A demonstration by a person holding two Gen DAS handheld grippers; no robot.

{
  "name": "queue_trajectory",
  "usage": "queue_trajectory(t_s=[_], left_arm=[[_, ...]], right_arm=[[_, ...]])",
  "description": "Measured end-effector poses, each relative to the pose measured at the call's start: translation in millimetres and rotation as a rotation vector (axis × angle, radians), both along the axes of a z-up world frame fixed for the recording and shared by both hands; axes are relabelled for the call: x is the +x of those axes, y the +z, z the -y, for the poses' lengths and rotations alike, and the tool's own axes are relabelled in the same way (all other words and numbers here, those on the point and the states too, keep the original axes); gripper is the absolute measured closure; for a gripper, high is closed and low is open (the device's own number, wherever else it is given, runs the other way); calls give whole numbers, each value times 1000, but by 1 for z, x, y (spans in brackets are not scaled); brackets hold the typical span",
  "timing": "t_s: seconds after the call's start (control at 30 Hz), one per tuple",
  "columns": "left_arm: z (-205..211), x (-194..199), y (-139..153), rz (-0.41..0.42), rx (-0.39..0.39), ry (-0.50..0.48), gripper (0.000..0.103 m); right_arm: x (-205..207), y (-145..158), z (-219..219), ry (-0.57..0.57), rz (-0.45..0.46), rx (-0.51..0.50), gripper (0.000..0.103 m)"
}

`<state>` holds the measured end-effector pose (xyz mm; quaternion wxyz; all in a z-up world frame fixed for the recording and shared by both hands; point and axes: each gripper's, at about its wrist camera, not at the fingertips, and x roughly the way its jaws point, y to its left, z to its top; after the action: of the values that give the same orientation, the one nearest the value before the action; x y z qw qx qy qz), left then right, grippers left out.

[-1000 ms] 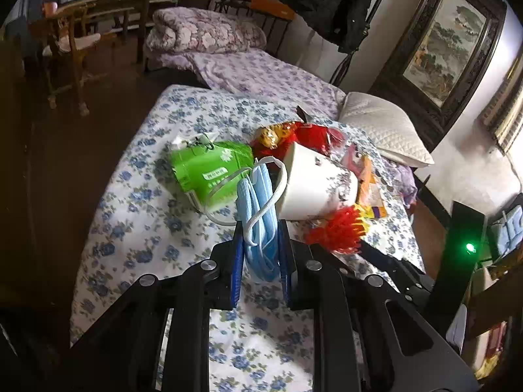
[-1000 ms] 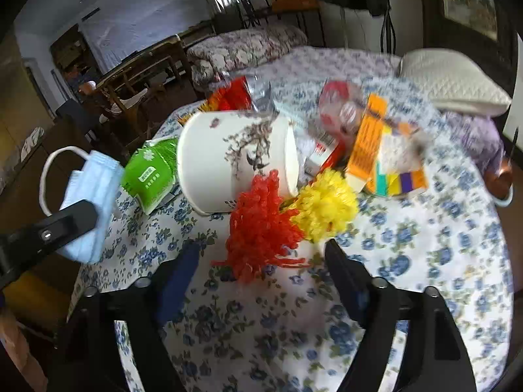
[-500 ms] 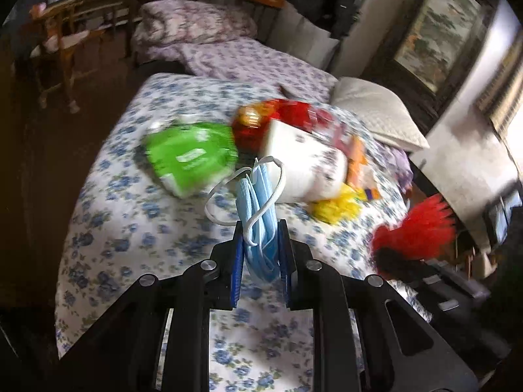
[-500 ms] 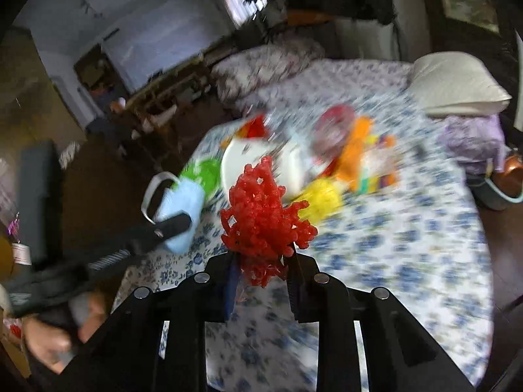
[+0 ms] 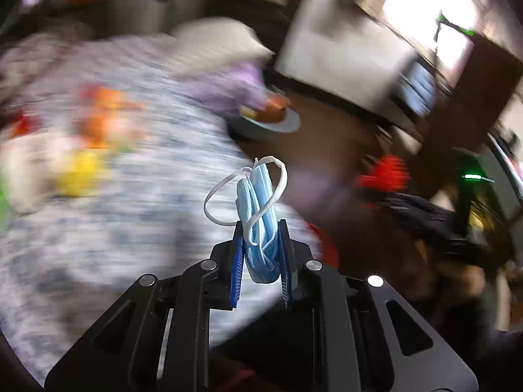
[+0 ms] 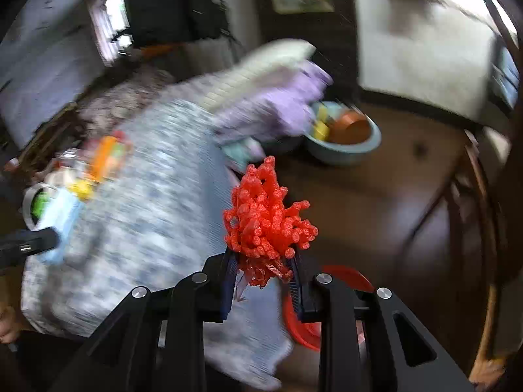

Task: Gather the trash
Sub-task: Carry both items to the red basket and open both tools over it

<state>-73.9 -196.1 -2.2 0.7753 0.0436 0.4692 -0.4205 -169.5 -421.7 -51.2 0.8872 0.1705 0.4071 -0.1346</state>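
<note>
Fingers of the left gripper (image 5: 260, 254) pinch a folded blue face mask (image 5: 258, 215), its white ear loop sticking up, over the blurred edge of the floral bed (image 5: 137, 196). Right wrist view: the right gripper (image 6: 261, 277), whose fingers have just been closing, clamps a red foam net (image 6: 266, 212) above the bed's corner, a red bin (image 6: 330, 281) below it.

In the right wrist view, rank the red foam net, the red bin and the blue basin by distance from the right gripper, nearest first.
1. Red foam net: clamped between the right gripper fingers.
2. Red bin: on the floor just below, lower right.
3. Blue basin: farther off, upper right, beside the bed.
</note>
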Motion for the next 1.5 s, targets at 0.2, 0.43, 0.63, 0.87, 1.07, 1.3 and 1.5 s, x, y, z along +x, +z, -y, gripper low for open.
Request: queue_trajectory(t_s=[0.2,0.43,0.63,0.87,1.07,1.3,1.5], left_arm=[[137,-16,-34,-218,64,-203,83],[231,-13,-119,-390,301,-273,83],[262,9,-194,-569,384,-210,82],[280,18,-249,-688,453,-171,74],[279,33,-250,-676,453,-73,40],[269,24,-212,-638,411,-116,39],[257,13,-148,-485,357,-156,39]], right_arm=[[-10,-75,55,-71,-101,144,75],[-30,-148,88,-123,-186,270,75],[-29,-203,105,-139,-247,348,75],[-11,-260,100,-147,-307,410,70],[-6,-259,100,-168,-332,372,32],[-25,-227,115,-231,-304,342,31],[-25,-179,115,-318,-351,153,23]])
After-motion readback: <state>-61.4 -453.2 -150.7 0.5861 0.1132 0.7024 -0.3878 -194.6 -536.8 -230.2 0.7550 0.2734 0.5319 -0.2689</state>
